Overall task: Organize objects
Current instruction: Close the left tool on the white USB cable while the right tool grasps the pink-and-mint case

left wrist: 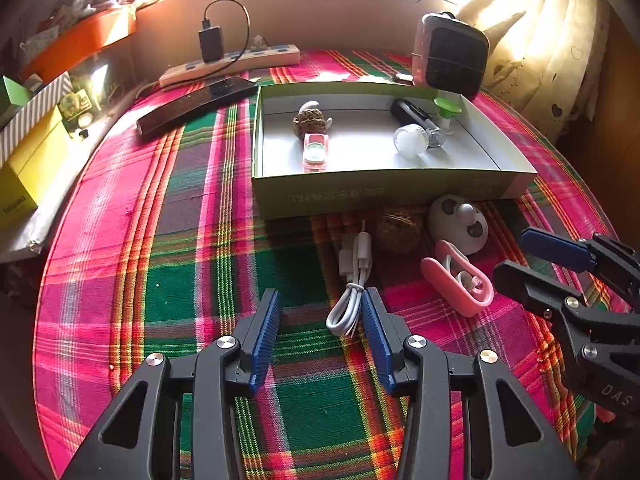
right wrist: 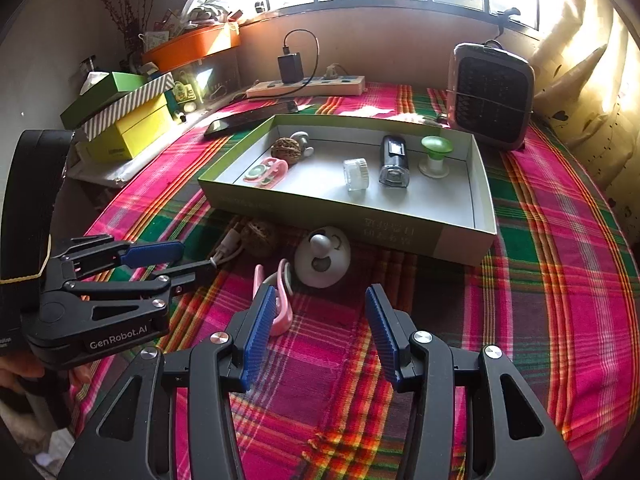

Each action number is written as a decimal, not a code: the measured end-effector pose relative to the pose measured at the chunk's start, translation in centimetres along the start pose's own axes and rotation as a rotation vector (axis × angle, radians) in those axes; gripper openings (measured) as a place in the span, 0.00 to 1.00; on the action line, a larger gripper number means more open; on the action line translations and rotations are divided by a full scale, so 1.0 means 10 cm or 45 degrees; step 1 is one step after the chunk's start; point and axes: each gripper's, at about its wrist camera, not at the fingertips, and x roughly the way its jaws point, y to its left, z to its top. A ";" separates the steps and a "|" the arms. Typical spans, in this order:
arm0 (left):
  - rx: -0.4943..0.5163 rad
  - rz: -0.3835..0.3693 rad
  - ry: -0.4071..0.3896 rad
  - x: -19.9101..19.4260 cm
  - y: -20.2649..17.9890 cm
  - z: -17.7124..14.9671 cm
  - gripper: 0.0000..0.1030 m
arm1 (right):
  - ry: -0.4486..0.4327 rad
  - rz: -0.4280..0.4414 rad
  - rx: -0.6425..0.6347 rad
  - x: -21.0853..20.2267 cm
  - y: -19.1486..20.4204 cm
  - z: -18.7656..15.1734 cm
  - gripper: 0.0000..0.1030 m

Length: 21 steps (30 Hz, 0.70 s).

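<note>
Left gripper (left wrist: 320, 320) fingers apart | white cable (left wrist: 352, 292) beside right finger

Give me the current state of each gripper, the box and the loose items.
left gripper: open, empty
right gripper: open, empty
box: open-topped, holding several items
white cable: bundled, on cloth beside left gripper
pink case: on cloth, outside box
walnut: on cloth, outside box
white round gadget: outside, against box wall

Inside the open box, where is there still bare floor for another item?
In the box, bare floor lies between the pink case and the glass jar, and along the near wall. The far side is crowded: walnut, black device, green-capped piece.
</note>
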 end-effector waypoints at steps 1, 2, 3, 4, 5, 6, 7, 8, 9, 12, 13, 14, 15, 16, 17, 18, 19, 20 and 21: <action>-0.003 -0.001 0.000 0.00 0.01 0.01 0.39 | 0.008 0.008 -0.003 0.02 0.02 -0.01 0.47; -0.001 -0.006 -0.001 0.01 0.00 0.01 0.39 | 0.015 0.011 -0.007 0.04 0.03 -0.01 0.47; 0.005 -0.009 -0.002 0.02 -0.01 0.02 0.39 | 0.025 0.010 -0.009 0.06 0.05 -0.02 0.47; 0.013 -0.011 -0.004 0.03 -0.02 0.03 0.39 | 0.022 0.020 -0.007 0.07 0.06 -0.02 0.47; 0.020 -0.014 -0.005 0.04 -0.02 0.04 0.39 | 0.027 0.026 -0.010 0.09 0.08 -0.02 0.47; 0.022 -0.017 -0.002 0.05 -0.03 0.06 0.39 | 0.032 0.023 -0.017 0.11 0.09 -0.01 0.47; 0.018 -0.025 0.002 0.05 -0.02 0.08 0.39 | 0.036 0.016 -0.028 0.12 0.11 -0.01 0.47; 0.014 -0.036 0.004 0.06 -0.02 0.09 0.39 | 0.041 0.012 -0.034 0.13 0.12 -0.01 0.47; 0.013 -0.040 0.005 0.07 -0.01 0.10 0.39 | 0.041 0.019 -0.033 0.13 0.12 -0.02 0.47; 0.034 -0.039 -0.002 0.09 -0.02 0.12 0.39 | 0.045 0.036 -0.041 0.15 0.15 -0.02 0.47; 0.040 -0.041 -0.004 0.09 -0.02 0.12 0.39 | 0.048 0.038 -0.049 0.16 0.16 -0.02 0.47; 0.044 -0.044 -0.007 0.09 -0.02 0.12 0.39 | 0.051 0.038 -0.054 0.16 0.17 -0.02 0.47; 0.049 -0.047 -0.010 0.09 -0.02 0.12 0.39 | 0.052 0.041 -0.058 0.17 0.17 -0.02 0.47; 0.052 -0.051 -0.014 0.09 -0.01 0.13 0.39 | 0.055 0.044 -0.059 0.18 0.18 -0.02 0.47; 0.052 -0.054 -0.017 0.10 0.00 0.13 0.39 | 0.056 0.049 -0.060 0.18 0.18 -0.02 0.47; 0.053 -0.057 -0.022 0.10 0.00 0.13 0.39 | 0.055 0.056 -0.064 0.18 0.19 -0.01 0.47; 0.056 -0.059 -0.025 0.10 0.01 0.13 0.39 | 0.057 0.063 -0.069 0.18 0.19 -0.01 0.46; 0.055 -0.060 -0.025 0.10 0.01 0.13 0.39 | 0.059 0.069 -0.073 0.19 0.20 -0.01 0.46; 0.055 -0.061 -0.027 0.10 0.01 0.13 0.39 | 0.065 0.072 -0.077 0.20 0.21 -0.01 0.47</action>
